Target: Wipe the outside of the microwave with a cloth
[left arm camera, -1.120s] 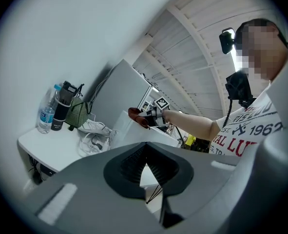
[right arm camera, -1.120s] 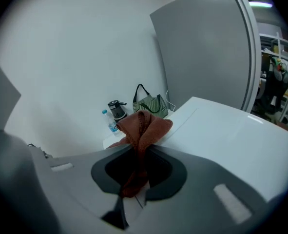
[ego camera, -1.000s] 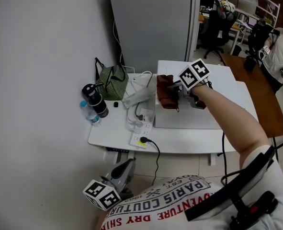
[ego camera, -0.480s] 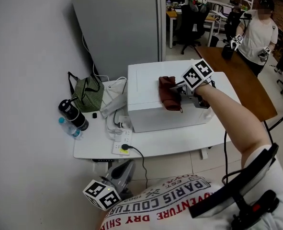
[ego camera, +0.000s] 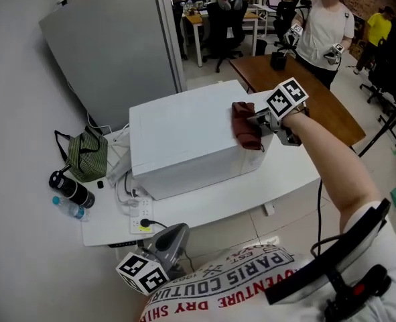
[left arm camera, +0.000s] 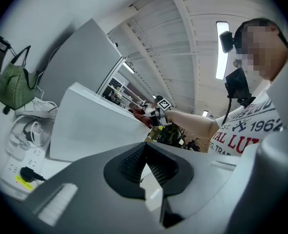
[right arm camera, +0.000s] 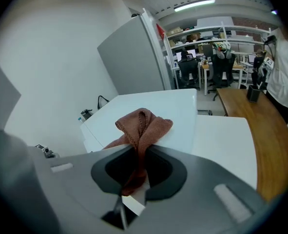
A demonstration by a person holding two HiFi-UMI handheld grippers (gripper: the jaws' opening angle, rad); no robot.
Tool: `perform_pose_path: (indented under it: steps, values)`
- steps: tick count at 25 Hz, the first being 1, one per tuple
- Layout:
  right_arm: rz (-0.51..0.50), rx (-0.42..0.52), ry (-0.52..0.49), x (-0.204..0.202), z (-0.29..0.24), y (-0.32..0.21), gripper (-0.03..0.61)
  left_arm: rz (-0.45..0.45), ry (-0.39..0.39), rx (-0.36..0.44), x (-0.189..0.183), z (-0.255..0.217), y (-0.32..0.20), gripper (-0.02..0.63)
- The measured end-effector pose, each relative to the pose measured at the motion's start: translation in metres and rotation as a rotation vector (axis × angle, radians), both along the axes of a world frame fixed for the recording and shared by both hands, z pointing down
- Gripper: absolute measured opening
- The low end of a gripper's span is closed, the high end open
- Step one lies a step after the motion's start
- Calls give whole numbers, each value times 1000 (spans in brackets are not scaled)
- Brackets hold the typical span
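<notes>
Rust-brown terry cloth (right arm camera: 143, 125) — it looks soft, limp and light, best pinched at a bunched fold — sits clamped in the right gripper (right arm camera: 138, 155) on the top edge of the boxy white microwave (ego camera: 184, 136), while the left gripper (left arm camera: 144, 164) hangs low, jaws pressed together, empty.

white table (ego camera: 278, 173), left end: green bag (ego camera: 87, 154), handles up. black flask (ego camera: 70, 190) just beside clear water bottle (ego camera: 69, 210), both near the bag. white power strip (ego camera: 139, 215) by the front edge, black plug seated in it. grey partition (ego camera: 117, 52) behind the table. brown wooden desk (ego camera: 321, 106) to the right; person (ego camera: 325, 25) standing at its far end. black office chair (ego camera: 224, 15) beyond.
</notes>
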State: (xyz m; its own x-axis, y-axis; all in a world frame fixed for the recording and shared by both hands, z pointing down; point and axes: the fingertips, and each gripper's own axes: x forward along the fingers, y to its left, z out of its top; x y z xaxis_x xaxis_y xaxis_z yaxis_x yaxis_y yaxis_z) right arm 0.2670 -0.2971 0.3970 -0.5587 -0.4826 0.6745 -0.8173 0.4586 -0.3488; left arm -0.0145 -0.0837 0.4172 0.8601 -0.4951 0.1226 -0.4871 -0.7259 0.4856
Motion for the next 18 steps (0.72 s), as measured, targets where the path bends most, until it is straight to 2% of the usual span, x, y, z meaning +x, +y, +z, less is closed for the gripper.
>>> perform_pose_path:
  steps: [4,8,14,18]
  values:
    - [35,-3,-18,39,0,10,46,40,3,-1,30,0,-2,6]
    - [35,10,-36,56,-2,15,46,60,-8,-2,57,-2,-2,6]
    - [2,60,-64,55,-2,21,46,56,-14,32,84,-9,6,6]
    - [-56,138,-165,36,-33,32,45,7,-20,64,81,-17,4,6]
